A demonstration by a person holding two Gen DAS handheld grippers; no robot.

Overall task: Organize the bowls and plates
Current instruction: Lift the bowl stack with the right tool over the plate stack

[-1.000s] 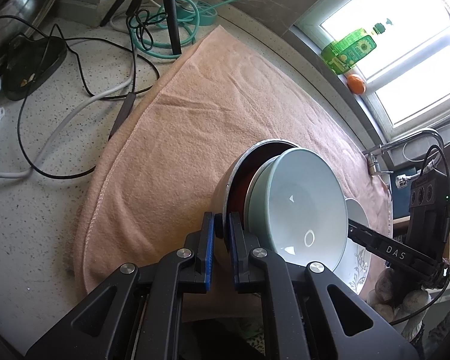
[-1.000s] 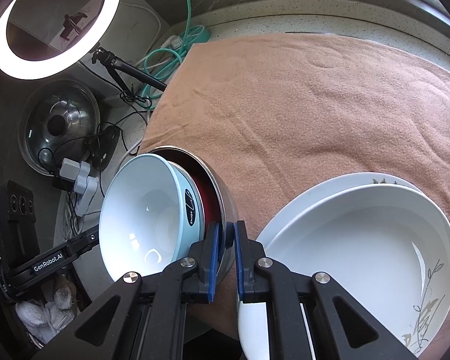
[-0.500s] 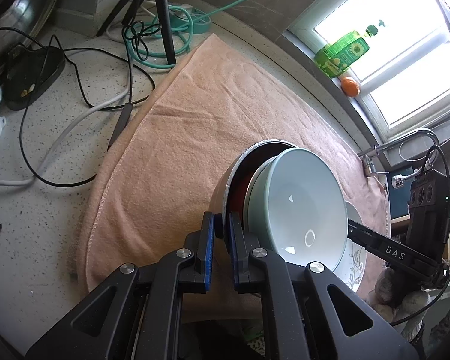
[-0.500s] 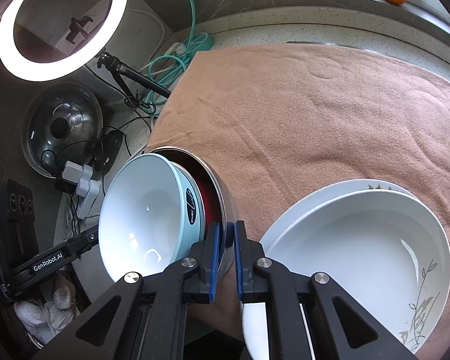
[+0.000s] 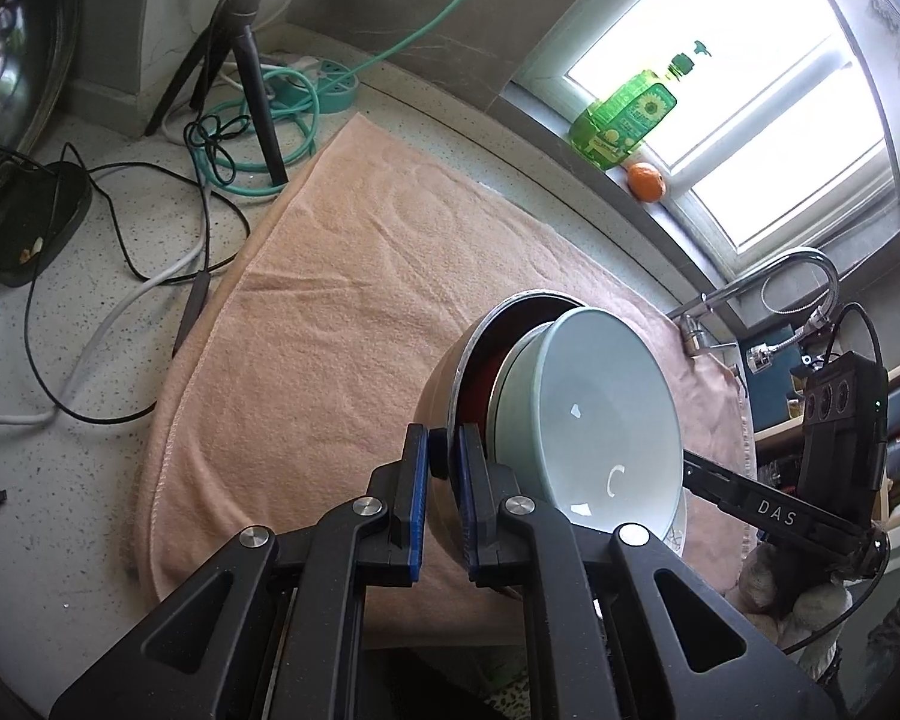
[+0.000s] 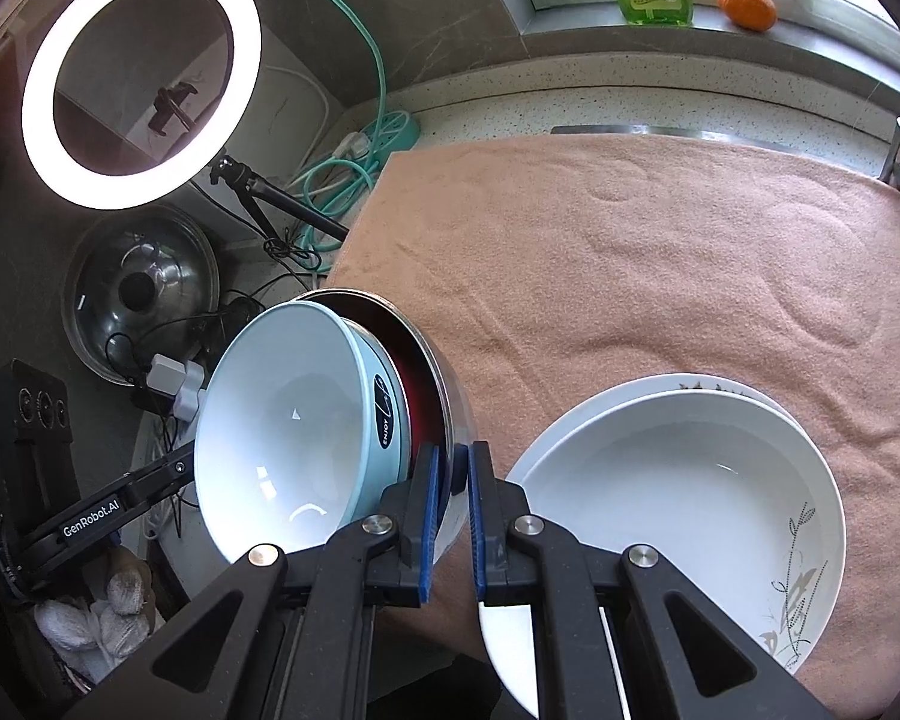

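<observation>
While cables, a tripod and a ring light crowd the counter beside the pink towel, we see our left gripper and right gripper each clamped on opposite sides of the steel bowl rim. Its inside is dark red, and a pale blue bowl nests inside. Both are lifted and tipped on edge, mouths facing sideways, near two stacked white plates lying on the towel.
</observation>
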